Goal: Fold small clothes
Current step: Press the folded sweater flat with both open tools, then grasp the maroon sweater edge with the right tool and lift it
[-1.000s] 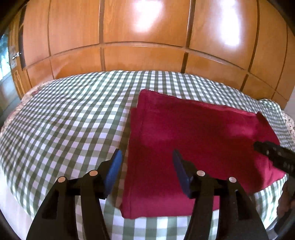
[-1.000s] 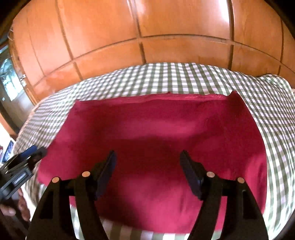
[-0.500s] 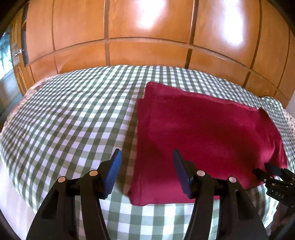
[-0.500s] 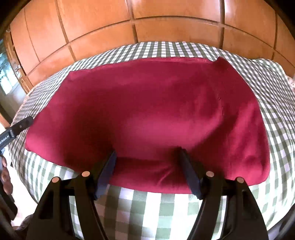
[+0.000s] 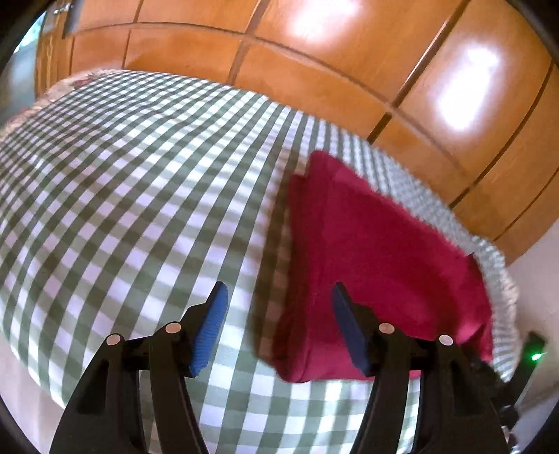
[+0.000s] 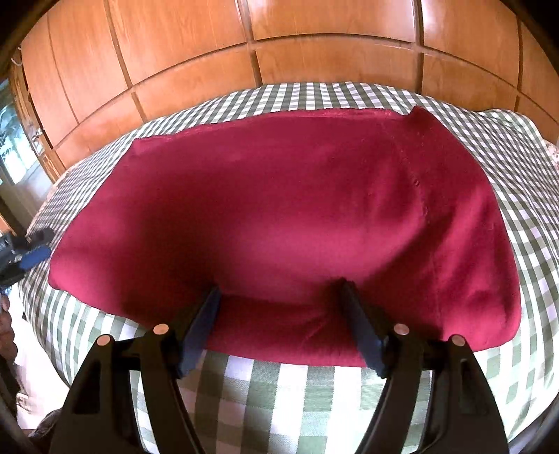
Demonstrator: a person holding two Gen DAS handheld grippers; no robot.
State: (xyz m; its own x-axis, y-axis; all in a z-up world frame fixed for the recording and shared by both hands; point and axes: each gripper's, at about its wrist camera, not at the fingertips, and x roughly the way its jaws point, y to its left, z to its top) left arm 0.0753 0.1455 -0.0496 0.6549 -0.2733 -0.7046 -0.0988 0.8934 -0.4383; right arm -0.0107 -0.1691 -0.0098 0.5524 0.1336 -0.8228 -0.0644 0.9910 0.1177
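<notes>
While one red cloth [image 6: 279,216] lies folded flat on the green-checked tabletop [image 5: 122,181], two tools hang over its near edge, both spread wide and gripping nothing. Only the right wrist view shows the left tool [image 6: 29,256] from outside; the right tool [image 6: 279,321] straddles the hem. Wooden panels [image 6: 314,31] stand behind.

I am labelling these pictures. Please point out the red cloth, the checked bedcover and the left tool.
red cloth [image 6: 279,209], right wrist view, middle of its top.
checked bedcover [image 5: 122,192], left wrist view, bare part.
left tool [image 5: 279,326], left wrist view, between fingertips.
</notes>
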